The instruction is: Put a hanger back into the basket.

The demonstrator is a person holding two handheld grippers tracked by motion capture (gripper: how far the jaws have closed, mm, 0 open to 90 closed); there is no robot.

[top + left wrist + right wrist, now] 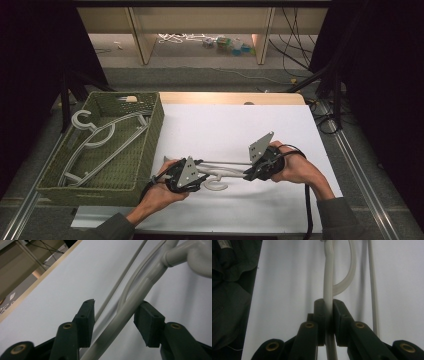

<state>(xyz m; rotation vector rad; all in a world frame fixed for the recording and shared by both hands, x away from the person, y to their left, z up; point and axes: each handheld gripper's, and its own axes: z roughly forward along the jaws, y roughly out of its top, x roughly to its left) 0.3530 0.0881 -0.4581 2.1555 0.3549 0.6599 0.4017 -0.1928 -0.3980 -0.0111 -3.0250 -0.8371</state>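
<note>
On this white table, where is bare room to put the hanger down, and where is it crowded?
Free: the white table between the basket and its right edge, beyond the hanger; also the strip nearest the person. Crowded: the basket, holding other hangers, and the middle, where the left hand-held gripper and right hand-held gripper meet on the hanger.

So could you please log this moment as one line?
right gripper: shut on hanger | left gripper: open around hanger arm, pads apart | basket: more hangers | hanger on white mat
</note>
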